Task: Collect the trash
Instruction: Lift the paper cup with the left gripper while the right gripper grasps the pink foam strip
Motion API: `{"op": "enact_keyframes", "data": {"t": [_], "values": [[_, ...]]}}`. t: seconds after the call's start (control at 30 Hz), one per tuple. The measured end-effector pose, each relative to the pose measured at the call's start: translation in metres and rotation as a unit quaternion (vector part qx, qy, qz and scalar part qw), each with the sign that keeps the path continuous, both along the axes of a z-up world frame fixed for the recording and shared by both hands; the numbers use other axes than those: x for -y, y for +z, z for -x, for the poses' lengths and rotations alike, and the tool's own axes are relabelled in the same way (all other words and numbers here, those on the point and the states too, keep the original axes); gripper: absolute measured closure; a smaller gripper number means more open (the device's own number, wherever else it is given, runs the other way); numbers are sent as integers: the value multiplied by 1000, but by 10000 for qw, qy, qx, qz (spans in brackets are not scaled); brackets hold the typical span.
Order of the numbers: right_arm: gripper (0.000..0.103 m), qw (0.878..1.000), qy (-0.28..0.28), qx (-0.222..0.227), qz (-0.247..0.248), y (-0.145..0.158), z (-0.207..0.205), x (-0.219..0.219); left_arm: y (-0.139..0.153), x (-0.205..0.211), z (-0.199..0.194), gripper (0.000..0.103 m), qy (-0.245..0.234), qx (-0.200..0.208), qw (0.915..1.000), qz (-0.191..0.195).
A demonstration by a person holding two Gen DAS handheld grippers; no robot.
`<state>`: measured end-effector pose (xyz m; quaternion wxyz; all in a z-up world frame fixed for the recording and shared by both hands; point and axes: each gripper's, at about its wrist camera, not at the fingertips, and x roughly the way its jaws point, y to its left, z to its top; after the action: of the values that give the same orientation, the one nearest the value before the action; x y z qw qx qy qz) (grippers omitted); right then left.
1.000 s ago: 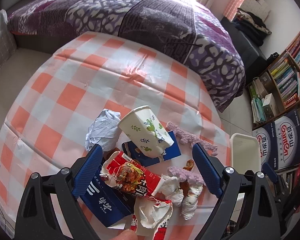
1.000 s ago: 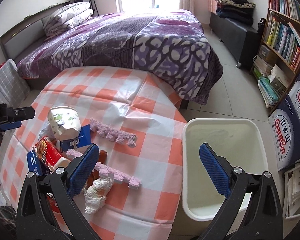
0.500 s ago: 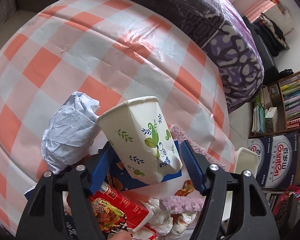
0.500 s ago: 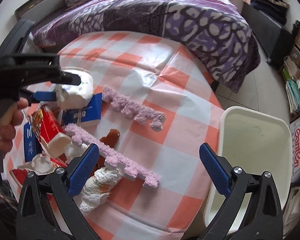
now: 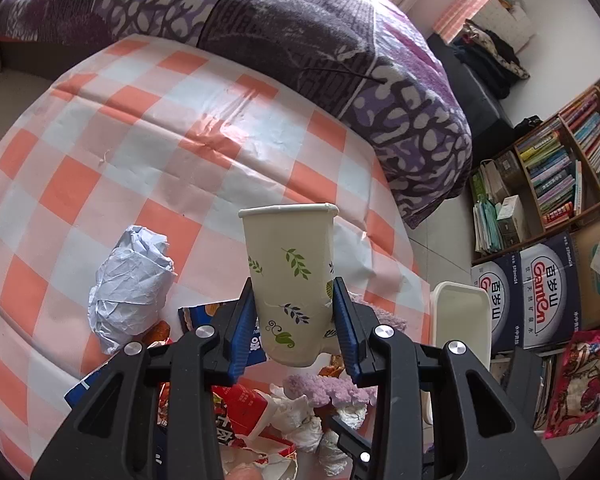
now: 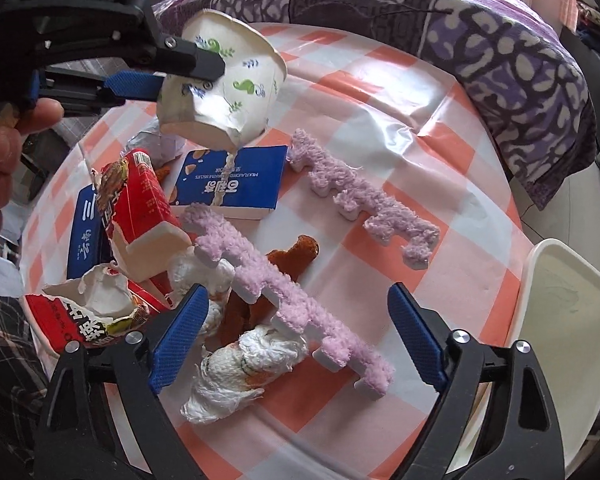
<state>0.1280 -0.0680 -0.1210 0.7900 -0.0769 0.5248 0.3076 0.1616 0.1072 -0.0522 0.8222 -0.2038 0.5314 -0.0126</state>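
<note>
While the paper cup [image 5: 290, 280] is pinched near its base between the blue pads of the left gripper [image 5: 293, 322], its rim is tipped up and away from the jaws, so the long axis runs straight out along the fingers. The left jaws are closing and already press on the cup wall, which is seen dented in the right wrist view; there the cup is held clear above the blue biscuit box [image 6: 230, 182], and a thin pale stream is seen falling from its crushed base onto that box. The remaining trash is spread on the checked desk [image 5: 140, 140]: a crumpled paper ball [image 5: 130, 284], a red noodle carton [image 6: 140, 208], stained tissue wads [image 6: 240, 368] and two purple fuzzy strips [image 6: 284, 292]. The right gripper [image 6: 300, 336] is poised over the nearer strip and the tissue, its jaws wide but closing, nothing yet pressed between them. The white bin [image 6: 560, 320] lies beyond the desk edge to the right, nearer the right hand, so the cup would have to be carried across the pile toward it.
</note>
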Motion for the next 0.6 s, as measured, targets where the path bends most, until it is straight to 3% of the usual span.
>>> {"op": "enact_keyframes", "data": {"t": [0.2, 0.27, 0.43, 0.6], "values": [[58, 9990, 28, -408, -177, -14, -8, -1, 13, 8, 9, 66, -189, 194, 9996, -83], [79, 9987, 58, -426, -285, -13, -7, -2, 14, 9, 10, 66, -216, 218, 9995, -91], [93, 9991, -18, -261, -320, -6, -7, -3, 16, 11, 15, 66, -220, 283, 9993, -72], [93, 9975, -284, -211, -608, 4, -9, 8, 21, 12, 17, 66, -216, 404, 9989, -75]]}}
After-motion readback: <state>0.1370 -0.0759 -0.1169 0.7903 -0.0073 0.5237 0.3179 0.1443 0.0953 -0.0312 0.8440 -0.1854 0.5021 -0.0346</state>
